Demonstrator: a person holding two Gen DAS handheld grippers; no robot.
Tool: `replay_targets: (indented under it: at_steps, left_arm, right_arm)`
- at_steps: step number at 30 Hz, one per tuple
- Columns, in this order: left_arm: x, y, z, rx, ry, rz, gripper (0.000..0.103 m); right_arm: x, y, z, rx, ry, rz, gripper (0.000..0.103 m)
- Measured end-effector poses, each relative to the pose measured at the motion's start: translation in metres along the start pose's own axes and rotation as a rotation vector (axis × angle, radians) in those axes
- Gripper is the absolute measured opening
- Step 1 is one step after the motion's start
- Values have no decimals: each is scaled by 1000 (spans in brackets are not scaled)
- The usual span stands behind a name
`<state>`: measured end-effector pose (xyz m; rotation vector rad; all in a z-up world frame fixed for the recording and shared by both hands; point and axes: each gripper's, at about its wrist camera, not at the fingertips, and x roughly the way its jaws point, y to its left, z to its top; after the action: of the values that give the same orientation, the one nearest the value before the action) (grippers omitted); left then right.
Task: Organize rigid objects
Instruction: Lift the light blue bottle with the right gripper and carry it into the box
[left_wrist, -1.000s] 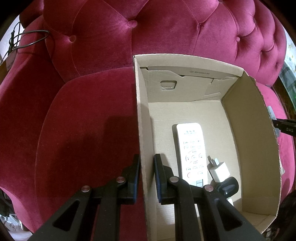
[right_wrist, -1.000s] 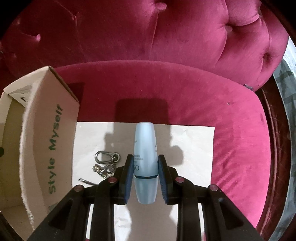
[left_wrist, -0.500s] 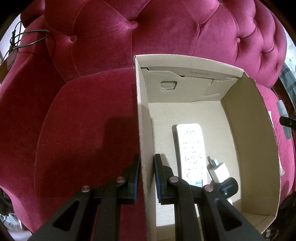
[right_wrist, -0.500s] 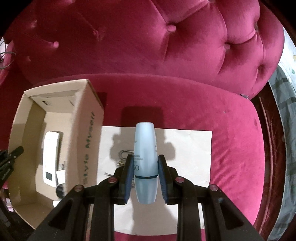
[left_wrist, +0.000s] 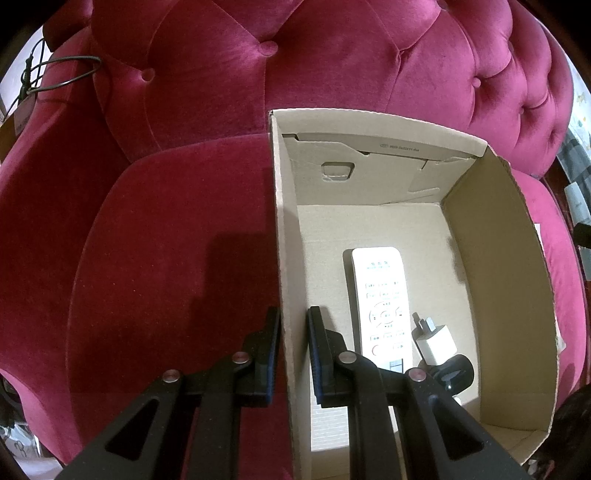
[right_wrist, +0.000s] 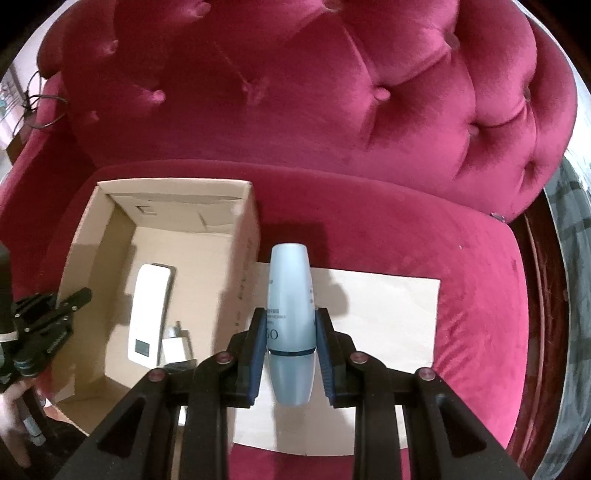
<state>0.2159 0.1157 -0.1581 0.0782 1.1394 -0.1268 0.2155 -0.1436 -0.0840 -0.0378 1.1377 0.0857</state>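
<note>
An open cardboard box (left_wrist: 498, 280) (right_wrist: 92, 243) sits on the red velvet sofa seat. Inside lie a white remote control (left_wrist: 382, 302) (right_wrist: 149, 306), a white charger plug (left_wrist: 436, 339) (right_wrist: 176, 345) and a black object (left_wrist: 456, 374). My left gripper (left_wrist: 293, 354) (right_wrist: 55, 306) is shut on the box's left wall, one finger outside and one inside. My right gripper (right_wrist: 290, 343) is shut on a pale blue bottle (right_wrist: 290, 310), held in the air over a sheet of brown paper (right_wrist: 388, 314), just right of the box.
The tufted sofa back (right_wrist: 332, 92) rises behind the box. A dark cable loop (left_wrist: 66, 70) hangs over the left armrest. A person's hand (right_wrist: 11, 424) shows at the lower left of the right wrist view. Grey fabric (right_wrist: 569, 258) lies beyond the sofa's right edge.
My right gripper rose and drew back with the bottle, so the whole box came into its view and the keys on the paper went out of sight. The left gripper stayed still.
</note>
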Motion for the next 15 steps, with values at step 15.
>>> replay_targets:
  at_steps: [15]
  left_arm:
    - [0, -1, 0, 2, 0, 2, 16]
  right_arm:
    - [-4, 58, 6, -79, 1, 75, 27]
